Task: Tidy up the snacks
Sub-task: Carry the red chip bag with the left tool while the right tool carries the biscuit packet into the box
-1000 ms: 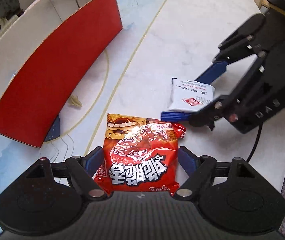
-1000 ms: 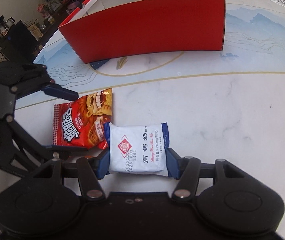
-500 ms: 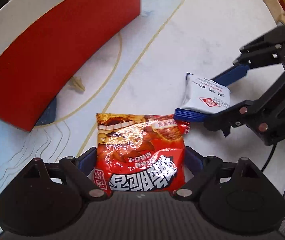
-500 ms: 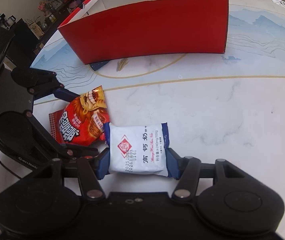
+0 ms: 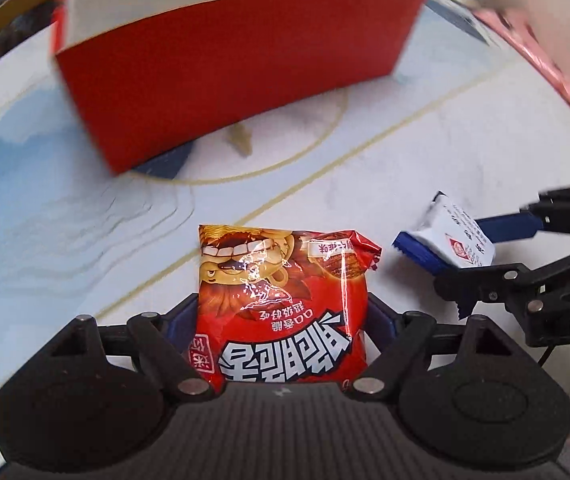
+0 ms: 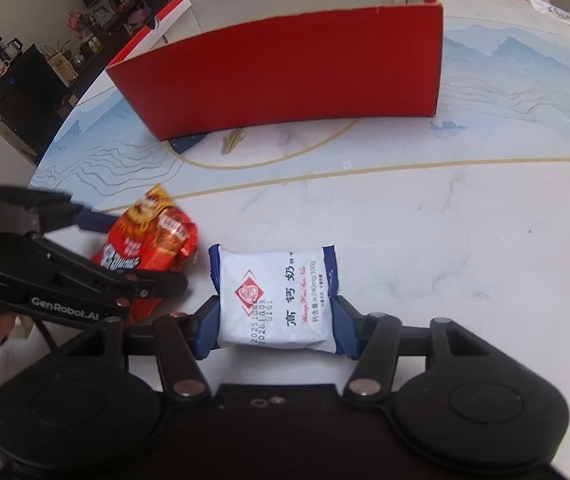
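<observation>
The left gripper point(image 5: 283, 320) has just closed on the red snack bag point(image 5: 281, 300); the right gripper point(image 6: 275, 326) clamps the white biscuit packet point(image 6: 275, 298), near the red box point(image 6: 285, 76).

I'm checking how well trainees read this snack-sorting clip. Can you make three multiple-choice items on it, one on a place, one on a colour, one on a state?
1. Where does the red box stand?
A. On the table beyond both packets
B. On the floor
C. On top of the white packet

2. What colour are the end seals of the white packet?
A. Green
B. Blue
C. Yellow

3. How is the red snack bag held?
A. Lying free, away from both tongs
B. Inside the box
C. Between the left tongs

Answers: 1 A, the right wrist view shows the box on the table behind both packets. 2 B, blue strips edge it. 3 C, their pads sit against both its sides.
</observation>
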